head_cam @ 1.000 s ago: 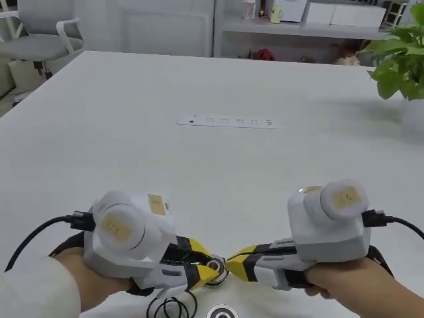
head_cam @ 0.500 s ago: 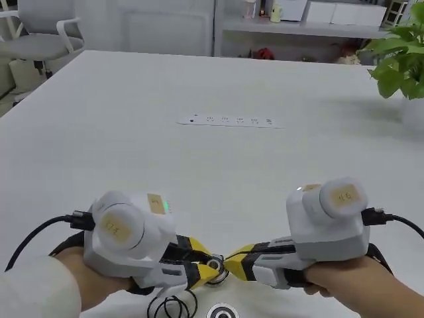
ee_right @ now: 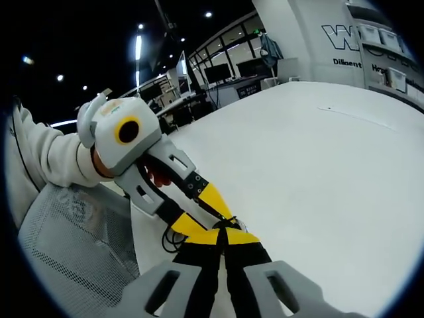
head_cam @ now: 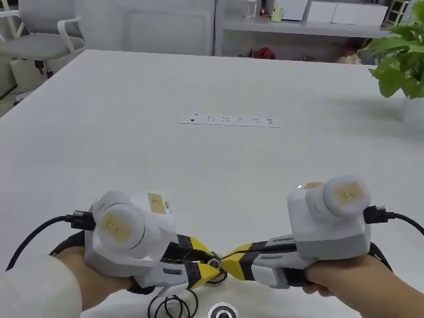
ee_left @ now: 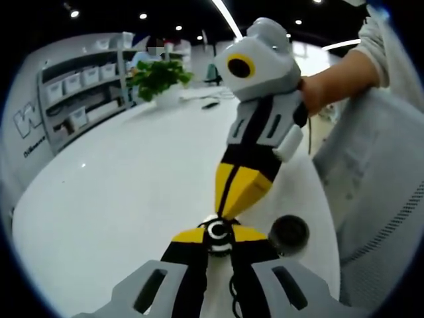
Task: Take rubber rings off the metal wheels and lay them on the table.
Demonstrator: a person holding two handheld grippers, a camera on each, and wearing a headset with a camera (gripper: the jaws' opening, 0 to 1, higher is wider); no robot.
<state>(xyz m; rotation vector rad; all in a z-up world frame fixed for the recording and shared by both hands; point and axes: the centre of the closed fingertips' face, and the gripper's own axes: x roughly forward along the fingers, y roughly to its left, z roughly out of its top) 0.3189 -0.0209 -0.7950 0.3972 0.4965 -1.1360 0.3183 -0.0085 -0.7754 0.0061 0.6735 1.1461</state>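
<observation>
1. The left gripper was low at the near edge of the table, with its yellow-tipped jaws closed on a small metal wheel.
2. The wheel sat clamped between those tips, just above the tabletop, with a dark band around its pale hub in the left gripper view.
3. The right gripper came in from the opposite side, its jaws drawn narrow and almost together.
4. Its tips touched the wheel's rim, but I could not tell whether they pinched the rubber ring.
5. Loose black rings lay on the table just under the left gripper.
6. A second wheel lay flat near them, below the meeting tips.
7. A white power strip lay well apart, farther up the table.
</observation>
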